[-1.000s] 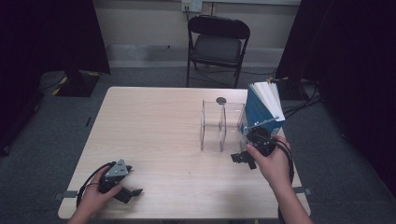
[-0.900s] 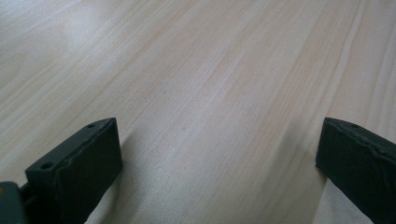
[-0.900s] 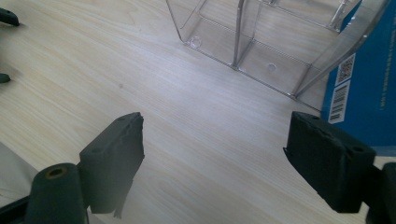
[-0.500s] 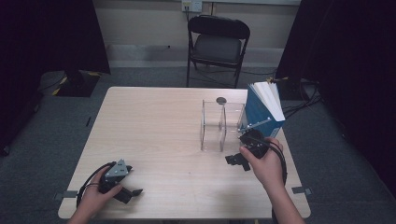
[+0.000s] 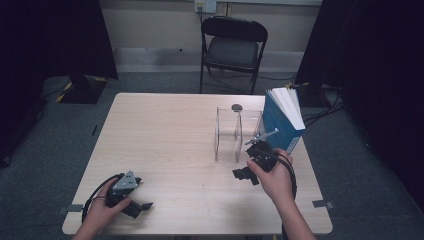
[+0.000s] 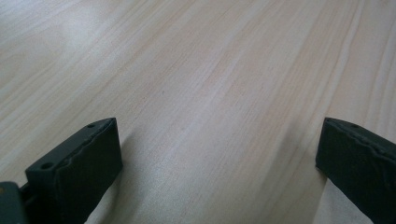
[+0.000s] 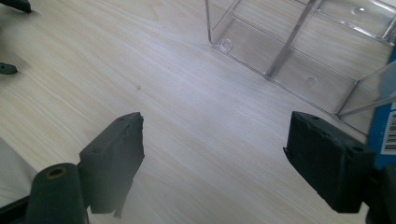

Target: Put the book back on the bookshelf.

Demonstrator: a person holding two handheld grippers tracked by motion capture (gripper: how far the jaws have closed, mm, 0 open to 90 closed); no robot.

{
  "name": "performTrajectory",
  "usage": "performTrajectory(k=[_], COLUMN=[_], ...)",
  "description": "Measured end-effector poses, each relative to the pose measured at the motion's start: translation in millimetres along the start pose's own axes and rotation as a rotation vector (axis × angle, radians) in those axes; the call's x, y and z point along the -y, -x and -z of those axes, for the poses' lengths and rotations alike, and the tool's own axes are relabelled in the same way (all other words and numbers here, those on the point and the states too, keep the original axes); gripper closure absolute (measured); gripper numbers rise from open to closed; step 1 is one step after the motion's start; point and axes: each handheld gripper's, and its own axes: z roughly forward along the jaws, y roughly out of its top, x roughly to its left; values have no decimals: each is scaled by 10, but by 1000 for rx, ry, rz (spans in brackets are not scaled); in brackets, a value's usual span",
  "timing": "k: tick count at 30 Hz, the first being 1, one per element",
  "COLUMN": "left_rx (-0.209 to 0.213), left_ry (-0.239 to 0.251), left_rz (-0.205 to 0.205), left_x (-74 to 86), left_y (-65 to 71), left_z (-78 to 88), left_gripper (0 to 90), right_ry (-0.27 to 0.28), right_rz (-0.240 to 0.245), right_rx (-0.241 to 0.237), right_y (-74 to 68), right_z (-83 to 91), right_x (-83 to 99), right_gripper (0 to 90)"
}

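While the table (image 5: 175,135) lies mostly bare, the right gripper (image 5: 248,167) is held low over the wood at about four o'clock in the high view, its jaws spread wide with nothing between them. Just past it, toward one o'clock, the clear acrylic rack (image 5: 235,131) is seen standing upright, and a blue book (image 5: 281,120) is propped on end in the rack's right side. In the right gripper view the rack (image 7: 299,42) is found at one o'clock, apart from the jaws, the book's cover (image 7: 384,130) at three o'clock. Down at seven o'clock the left gripper (image 5: 134,201) is rested near the table edge, jaws parted wide, bare wood between them.
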Motion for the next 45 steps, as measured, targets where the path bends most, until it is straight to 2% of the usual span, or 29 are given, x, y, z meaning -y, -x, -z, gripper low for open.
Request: performTrajectory(k=[7, 19, 20, 25, 27, 29, 30, 36, 42, 45], left_rx=[0, 0, -1, -1, -1, -1, -1, -1, -1, -1], left_ry=[0, 2, 1, 1, 2, 2, 4, 2, 2, 2], left_rz=[0, 5, 5, 5, 6, 5, 8, 5, 5, 5], left_x=[0, -4, -4, -4, -4, -4, -3, -4, -4, -4], left_y=[0, 13, 12, 12, 13, 13, 15, 12, 12, 13], left_z=[0, -4, -3, -3, -4, -4, -5, -4, -4, -4], left_gripper=[0, 0, 0, 0, 0, 0, 0, 0, 0, 0], right_ry=[-1, -8, -8, -18, -20, -35, -29, -33, -27, -25], right_rz=[8, 19, 33, 42, 43, 24, 52, 59, 71, 59], right_rx=[-5, -42, -45, -49, -55, -49, -48, -54, -81, -89], right_y=[-28, -124, -127, -180, -194, -215, -217, -264, -316, -346], right_z=[-70, -237, -252, -327, -347, -350, -387, -436, -534, -565], right_x=[0, -4, -4, -12, -16, -17, -19, -31, -41, -44], right_gripper=[187, 188, 187, 188, 188, 187, 187, 188, 188, 188])
